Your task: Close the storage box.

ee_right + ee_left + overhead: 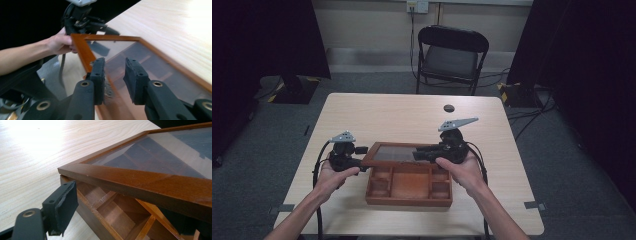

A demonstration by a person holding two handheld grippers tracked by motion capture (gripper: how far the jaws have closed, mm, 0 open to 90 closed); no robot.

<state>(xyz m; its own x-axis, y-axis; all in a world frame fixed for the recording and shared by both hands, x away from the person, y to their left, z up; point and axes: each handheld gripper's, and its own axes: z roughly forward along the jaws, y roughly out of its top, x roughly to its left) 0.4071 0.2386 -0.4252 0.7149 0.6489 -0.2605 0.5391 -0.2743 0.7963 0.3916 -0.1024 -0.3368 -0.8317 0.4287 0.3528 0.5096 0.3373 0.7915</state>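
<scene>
Glass lid (396,152) half-raised over wooden box (408,192)
Left gripper (357,161) clamps the lid's corner — right gripper (115,75) hovers, jaws apart over the frame.

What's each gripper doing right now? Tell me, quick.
Left gripper: at the lid's corner; whether it grips cannot be told.
Right gripper: open over the lid, holding nothing.

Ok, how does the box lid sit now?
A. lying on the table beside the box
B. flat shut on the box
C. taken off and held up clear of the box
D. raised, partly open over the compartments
D: the glass lid is tilted up, the near compartments of the box lie uncovered, and the left gripper view shows a gap under the lid's frame.
</scene>
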